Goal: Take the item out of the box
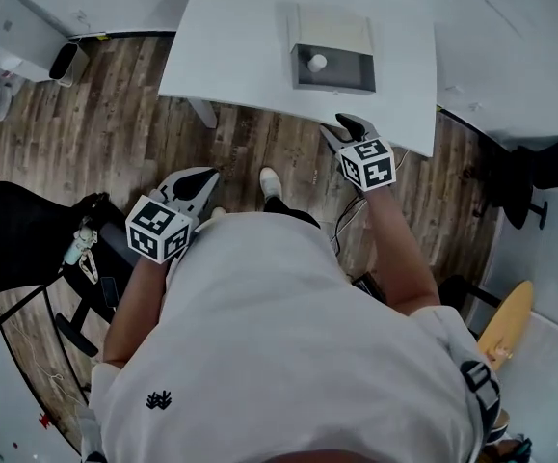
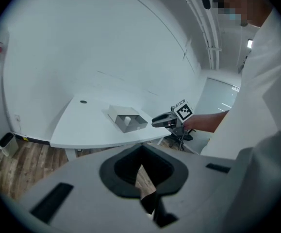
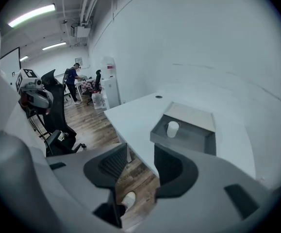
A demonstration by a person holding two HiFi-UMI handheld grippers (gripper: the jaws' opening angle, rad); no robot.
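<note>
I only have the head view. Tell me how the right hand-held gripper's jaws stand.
Observer: The right hand-held gripper has its jaws apart with nothing between them; only the floor shows through the gap.
Operator: Now report the left one.
Observer: The left hand-held gripper has its jaws together, and it holds nothing.
Operator: Describe the white item from the side.
Observer: The white item is a short cylinder standing upright inside the box.
</note>
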